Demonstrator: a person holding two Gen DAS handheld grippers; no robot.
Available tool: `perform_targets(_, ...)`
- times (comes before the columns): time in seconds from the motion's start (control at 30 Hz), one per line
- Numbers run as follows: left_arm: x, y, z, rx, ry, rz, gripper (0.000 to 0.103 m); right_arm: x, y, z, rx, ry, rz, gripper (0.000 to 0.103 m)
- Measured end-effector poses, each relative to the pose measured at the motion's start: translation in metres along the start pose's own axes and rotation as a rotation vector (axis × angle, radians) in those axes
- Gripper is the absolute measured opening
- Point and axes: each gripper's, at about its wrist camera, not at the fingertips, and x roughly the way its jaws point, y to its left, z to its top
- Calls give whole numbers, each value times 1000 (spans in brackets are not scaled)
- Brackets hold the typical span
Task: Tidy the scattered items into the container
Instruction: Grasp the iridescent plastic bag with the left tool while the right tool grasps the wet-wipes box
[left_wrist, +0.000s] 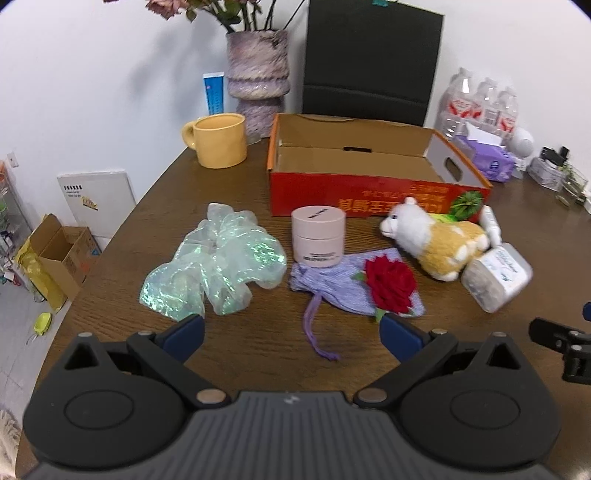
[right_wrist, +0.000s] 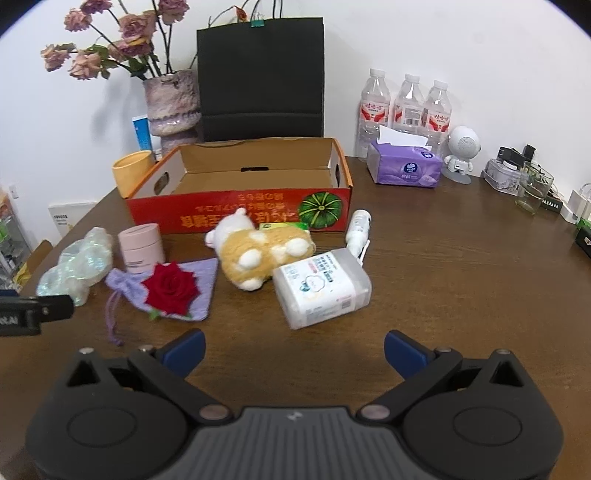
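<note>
I have both tools hanging low over the near edge of the brown table (right_wrist: 443, 258), and neither holds anything: the left gripper (left_wrist: 291, 332) has its blue-padded jaws spread wide, and the right gripper (right_wrist: 293, 349) is spread just as wide. The red cardboard box (right_wrist: 240, 216) sits toward the far edge with its top open, and what I can see of its floor is bare. All the loose things lie on the table in front of its near wall: the iridescent scrunchie (left_wrist: 218, 266) furthest left, the pink cream jar (left_wrist: 318, 236) upright close to the box, the lilac drawstring pouch (left_wrist: 343, 284) with a red fabric rose (left_wrist: 389, 284) on it, the plush toy (right_wrist: 258, 249) on its side, the clear cotton-swab box (right_wrist: 321, 288) touching the plush, and a small white spray bottle (right_wrist: 358, 225) by the box's right corner. To do this well, I would take the swab box with the right gripper across its narrower sides, since its plastic looks slick, and lift clear of the plush before crossing the box wall. On the left, the pouch's cord trails toward me, so I would pinch cloth, not string, and mind the rose sliding off.
</note>
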Motion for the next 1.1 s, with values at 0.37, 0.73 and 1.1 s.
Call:
perform_targets(0.37, 57, 26, 4, -39, -36, 90, 103, 63, -20, -2, -16, -39, 3, 103)
perform_targets(0.73, 105, 36, 12, -9, -71, 173, 103, 111, -38, 2, -49, -77, 25, 103)
perform_targets(1.1, 122, 29, 19, 81, -151, 205, 103, 124, -26, 4, -160, -103, 85, 97)
